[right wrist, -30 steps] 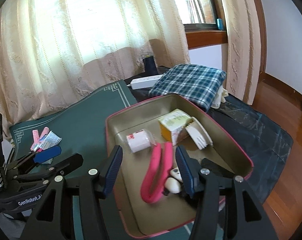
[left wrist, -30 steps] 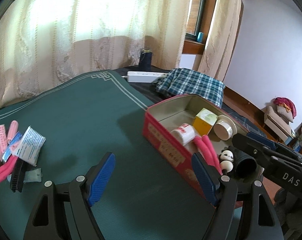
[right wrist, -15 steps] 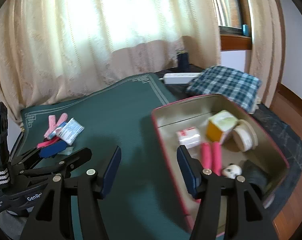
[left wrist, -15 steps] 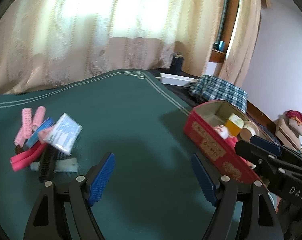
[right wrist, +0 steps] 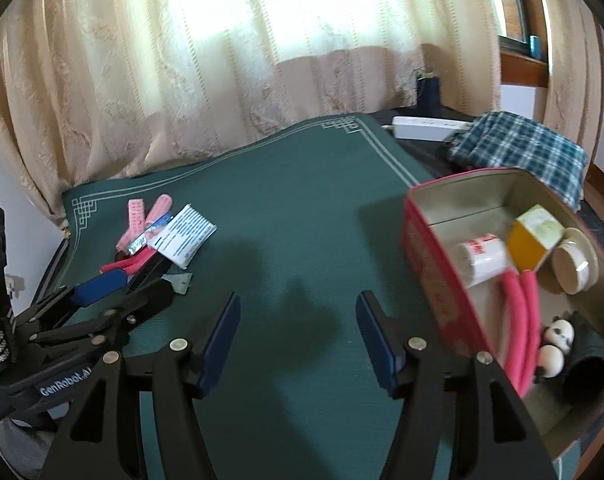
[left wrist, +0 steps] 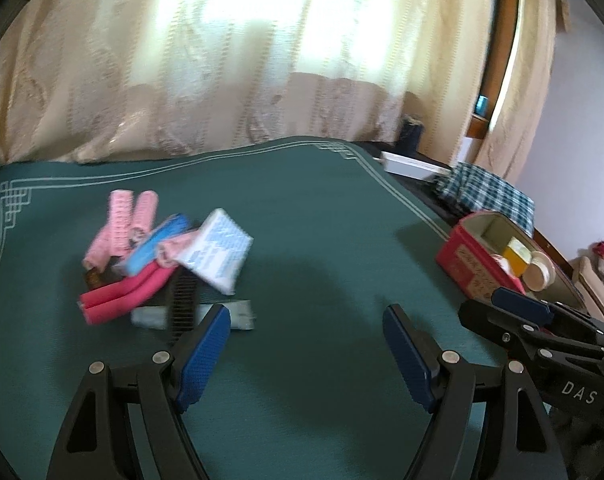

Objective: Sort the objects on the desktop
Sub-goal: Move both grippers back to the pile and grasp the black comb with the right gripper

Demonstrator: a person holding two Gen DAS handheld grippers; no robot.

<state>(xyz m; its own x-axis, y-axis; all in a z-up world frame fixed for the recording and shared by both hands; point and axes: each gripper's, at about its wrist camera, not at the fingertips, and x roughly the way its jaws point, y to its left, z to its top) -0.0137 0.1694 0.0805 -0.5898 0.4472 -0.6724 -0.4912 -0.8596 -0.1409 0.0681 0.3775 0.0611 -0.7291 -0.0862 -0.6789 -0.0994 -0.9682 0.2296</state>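
Both claws spread wide, empty: left gripper point(left wrist: 306, 350) nearest the pile point(left wrist: 166, 264); approach low, pinch one item, then carry to tin point(right wrist: 434, 264); right gripper point(right wrist: 298, 340) idle.

A red tin box point(right wrist: 430, 256) stands open, holding a white roll with red print point(right wrist: 484, 258), a yellow carton point(right wrist: 532, 236), a cream round jar point(right wrist: 574, 266) on its side, a bent pink foam roller point(right wrist: 522, 316), a panda figure point(right wrist: 556, 344) and a black cylinder point(right wrist: 588, 360). Well left of the box lies a heap: two pale pink rollers point(left wrist: 122, 224), a blue packet point(left wrist: 158, 248), a white-and-blue tissue pack point(left wrist: 218, 256), a pink foam roller point(left wrist: 122, 296) and a black comb point(left wrist: 182, 300).
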